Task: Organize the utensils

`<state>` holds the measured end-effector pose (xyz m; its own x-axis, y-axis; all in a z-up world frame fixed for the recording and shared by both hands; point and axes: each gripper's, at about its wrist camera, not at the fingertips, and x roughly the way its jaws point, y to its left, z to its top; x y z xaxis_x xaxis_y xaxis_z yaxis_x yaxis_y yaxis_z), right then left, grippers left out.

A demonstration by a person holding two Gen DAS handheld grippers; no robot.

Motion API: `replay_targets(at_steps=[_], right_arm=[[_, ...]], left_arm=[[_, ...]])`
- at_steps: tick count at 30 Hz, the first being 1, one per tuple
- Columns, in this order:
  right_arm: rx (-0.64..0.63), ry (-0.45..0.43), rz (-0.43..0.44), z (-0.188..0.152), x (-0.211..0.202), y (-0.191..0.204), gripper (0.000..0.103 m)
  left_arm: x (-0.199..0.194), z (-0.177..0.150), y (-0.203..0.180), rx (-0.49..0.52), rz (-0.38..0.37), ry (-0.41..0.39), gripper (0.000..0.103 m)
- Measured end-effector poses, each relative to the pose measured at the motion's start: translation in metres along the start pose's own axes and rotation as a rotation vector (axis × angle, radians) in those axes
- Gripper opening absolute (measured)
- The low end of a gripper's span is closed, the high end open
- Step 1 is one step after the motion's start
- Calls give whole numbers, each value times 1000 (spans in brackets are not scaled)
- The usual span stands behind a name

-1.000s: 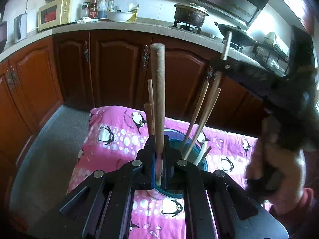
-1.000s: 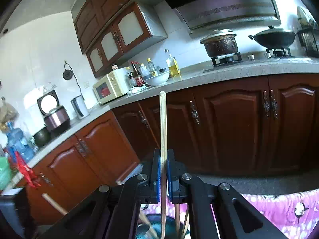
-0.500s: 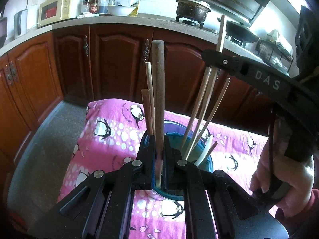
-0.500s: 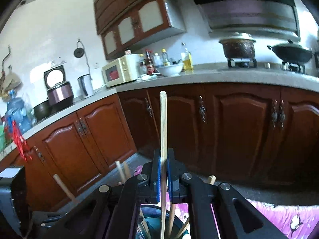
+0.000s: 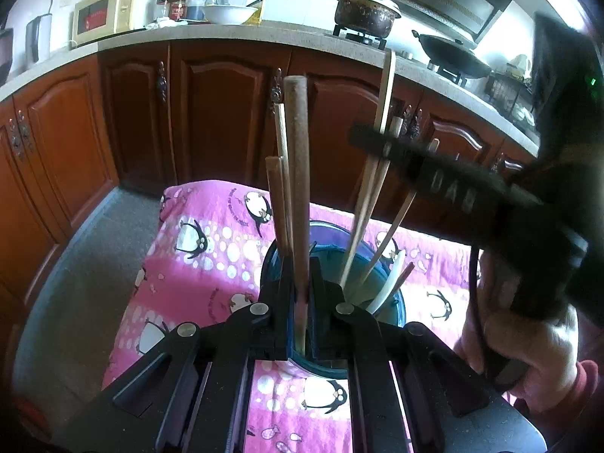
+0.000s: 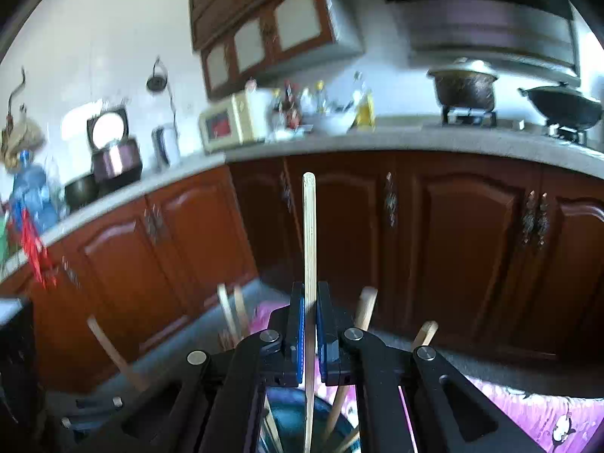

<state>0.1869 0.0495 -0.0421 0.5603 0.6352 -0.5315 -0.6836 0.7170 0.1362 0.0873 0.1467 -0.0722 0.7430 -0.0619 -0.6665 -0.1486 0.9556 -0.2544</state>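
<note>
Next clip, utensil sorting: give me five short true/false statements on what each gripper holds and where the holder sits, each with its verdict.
1. The left gripper is shut on a thick brown stick. True.
2. The right gripper is open and empty. False: it is shut on a pale chopstick.
3. The blue holder stands on a pink penguin cloth. True.
4. The holder is empty. False: several sticks stand in it.
5. The holder sits on the countertop. False: the countertop lies behind.

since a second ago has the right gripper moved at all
Yes. In the left wrist view the right gripper, shut on a pale chopstick, has sunk lower against the fixed counter edge, bringing the chopstick down toward the blue utensil cup.
</note>
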Motion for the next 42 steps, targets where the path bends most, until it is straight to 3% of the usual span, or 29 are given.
replay_targets(at_steps=[3,6,8,10,11,20,27,42], right_arm=[[27,57,18,-9,0,-6,5],[48,52,16,-13,-18,-15,10],[78,48,13,-18,-35,-22,16],[90,57,0,-24,-49,-27,30],[90,62,-6,-27,-56,-29,30],[130,127,-100,-58,-92,-31,37],[147,117,-143,-63,-115,-17,43],[143,84,-178,-59,-145,-1,52]], left_arm=[[0,-2,-2,-4,-1,0,5],[-3,-3,-3,-7,-1,-7,10],[-6,-4,-3,-12,2,-8,28],[-10,-6,-3,-23,-4,-13,42],[-13,-8,-4,-32,-4,-15,47],[-39,-20,-18,-1,66,-56,61],[-60,-26,-29,19,130,-105,62],[-90,-35,-37,50,186,-167,62]])
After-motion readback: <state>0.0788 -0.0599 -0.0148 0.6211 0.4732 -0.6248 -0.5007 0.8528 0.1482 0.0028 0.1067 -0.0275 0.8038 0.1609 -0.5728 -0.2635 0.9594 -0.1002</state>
